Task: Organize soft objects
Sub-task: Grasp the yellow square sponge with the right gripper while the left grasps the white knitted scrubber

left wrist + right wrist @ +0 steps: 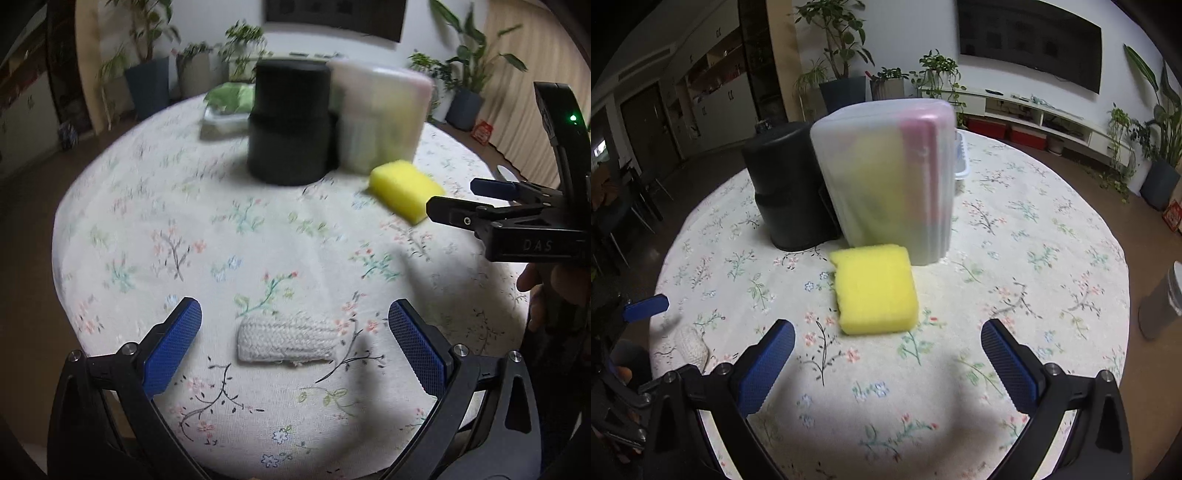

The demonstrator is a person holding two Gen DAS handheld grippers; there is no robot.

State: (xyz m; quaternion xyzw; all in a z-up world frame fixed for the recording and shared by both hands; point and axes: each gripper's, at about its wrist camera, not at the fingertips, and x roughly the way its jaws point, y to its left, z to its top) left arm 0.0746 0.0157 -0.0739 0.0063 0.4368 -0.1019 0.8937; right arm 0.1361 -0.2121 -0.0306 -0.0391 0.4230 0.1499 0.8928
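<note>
A white knitted piece [286,341] lies flat on the floral tablecloth, just ahead of my left gripper [295,325], which is open with the piece between its blue pads but apart from them. A yellow sponge [875,290] lies on the cloth in front of a translucent plastic box [886,177]. My right gripper [888,347] is open a little short of the sponge, nothing in it. In the left wrist view the right gripper [469,199] comes in from the right beside the yellow sponge [404,188]. The knitted piece [690,345] shows at the left edge of the right wrist view.
A black cylindrical container [290,122] stands beside the translucent box [380,118] at the middle of the round table [1052,258]. A tray with green cloth [227,107] sits behind them. A grey cylinder [1161,302] stands at the table's right edge. Potted plants line the far wall.
</note>
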